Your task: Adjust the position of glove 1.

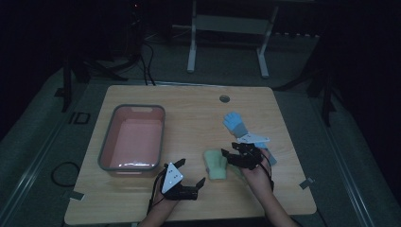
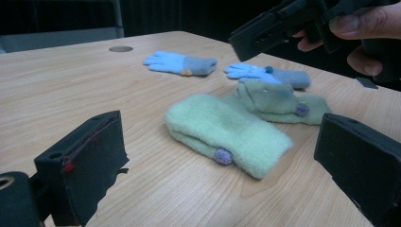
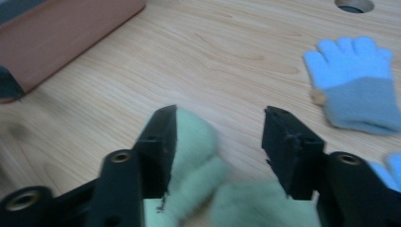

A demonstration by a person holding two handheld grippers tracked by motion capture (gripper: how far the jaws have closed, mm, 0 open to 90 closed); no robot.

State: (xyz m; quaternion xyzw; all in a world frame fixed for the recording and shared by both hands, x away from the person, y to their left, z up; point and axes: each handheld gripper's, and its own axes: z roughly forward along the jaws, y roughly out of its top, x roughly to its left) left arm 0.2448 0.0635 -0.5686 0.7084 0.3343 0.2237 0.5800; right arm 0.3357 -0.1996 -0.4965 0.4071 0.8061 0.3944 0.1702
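Hovering over the 2 green mittens, the right gripper [image 1: 230, 154] has its fingers [image 3: 159, 142] apart with nothing pinched between them; in the right gripper view the green fleece lies below the gap, close by the left finger, though the blur hides whether it touches. The near green mitten [image 2: 227, 133] lies flat on the wooden surface [image 1: 189, 109], and the second green mitten [image 2: 279, 101] lies just behind it, the 2 touching. The left gripper [image 1: 191, 176] sits near the front edge of the surface, between the pink tub [image 1: 133, 139] and the mittens, its fingers [image 2: 82, 163] spread wide and empty, pointed toward the near mitten. Farther back lie 2 blue-and-grey gloves: 1 blue glove [image 3: 352, 82] flat with its fingers toward the round cable hole [image 1: 224, 98], the other blue glove [image 2: 267, 74] near the second green mitten.
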